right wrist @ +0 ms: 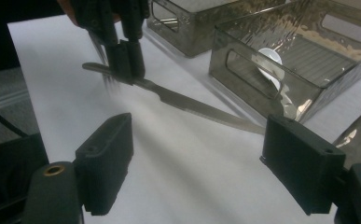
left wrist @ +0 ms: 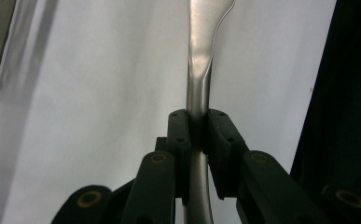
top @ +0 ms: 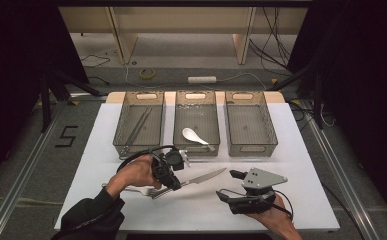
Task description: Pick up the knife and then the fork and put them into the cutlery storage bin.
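Left tool (top: 177, 183): we see it pinching the knife (top: 203, 177) by the handle, the two black jaws pressed against the metal on either side; in the left gripper view (left wrist: 197, 128) the handle runs straight up between them toward 12 o'clock.
Knife: it sits low over the white surface (top: 301, 150), near the front middle, its blade pointing toward 2 o'clock in the high view, tip just short of the middle bin (top: 197, 97).
Right tool (top: 226, 185): we see its jaws spread wide with nothing between them; it hovers at 4 o'clock from the knife tip, near the front edge of the surface.
Right gripper view: the knife (right wrist: 192, 105) lies across at 12 o'clock from the spread jaws, with the left tool (right wrist: 127, 77) clamped on its handle at 11 o'clock.
Fork (top: 136, 190): it lies on the surface just beside the left hand (top: 133, 175).
Bins: three dark clear bins stand in a row at the far side; the middle one holds a white spoon (top: 193, 136), the left bin (top: 140, 97) holds long metal tongs (top: 138, 125).
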